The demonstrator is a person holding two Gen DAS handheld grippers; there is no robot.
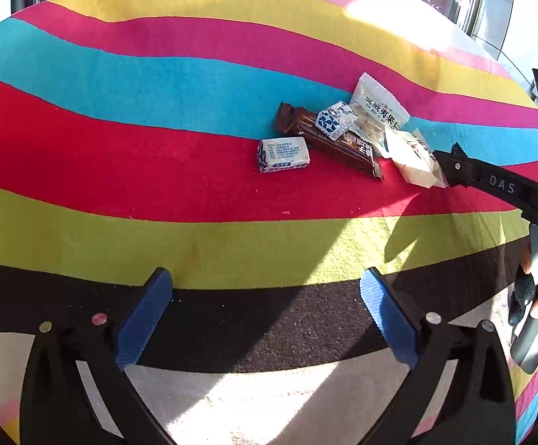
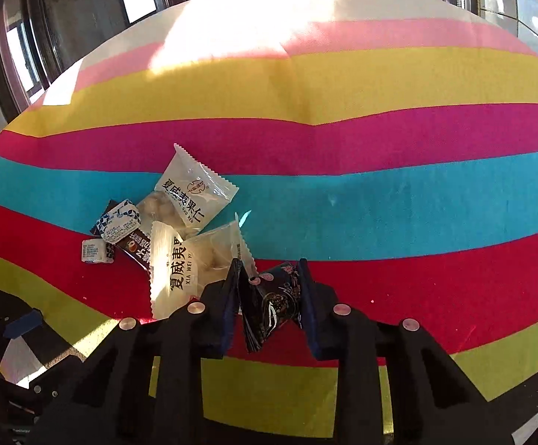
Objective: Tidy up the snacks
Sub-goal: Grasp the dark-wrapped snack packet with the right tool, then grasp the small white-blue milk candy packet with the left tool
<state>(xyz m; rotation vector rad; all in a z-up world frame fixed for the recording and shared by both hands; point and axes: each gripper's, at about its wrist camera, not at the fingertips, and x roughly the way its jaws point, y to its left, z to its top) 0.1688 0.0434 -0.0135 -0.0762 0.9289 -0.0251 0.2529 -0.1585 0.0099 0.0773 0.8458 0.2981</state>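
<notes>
While the right gripper [image 2: 269,296] has its fingers clamped on a small dark crinkly snack packet [image 2: 272,304], the hold looks like a pinch on soft film only, so the packet could twist or slip out on a lift. It sits low over the red stripe of the rainbow-striped cloth [image 2: 380,200] on the bench, just beside the snack pile. The near translucent white nut pouch [image 2: 191,263] touches the left finger, so a sideways drag may pull it along and scatter the pile. The brown chocolate bar [image 1: 332,141] carries a blue-and-white wrapped candy [image 1: 333,120] that could roll off if bumped. The left gripper [image 1: 265,304] hovers empty, blue-padded fingers wide apart, well clear of the pile.
</notes>
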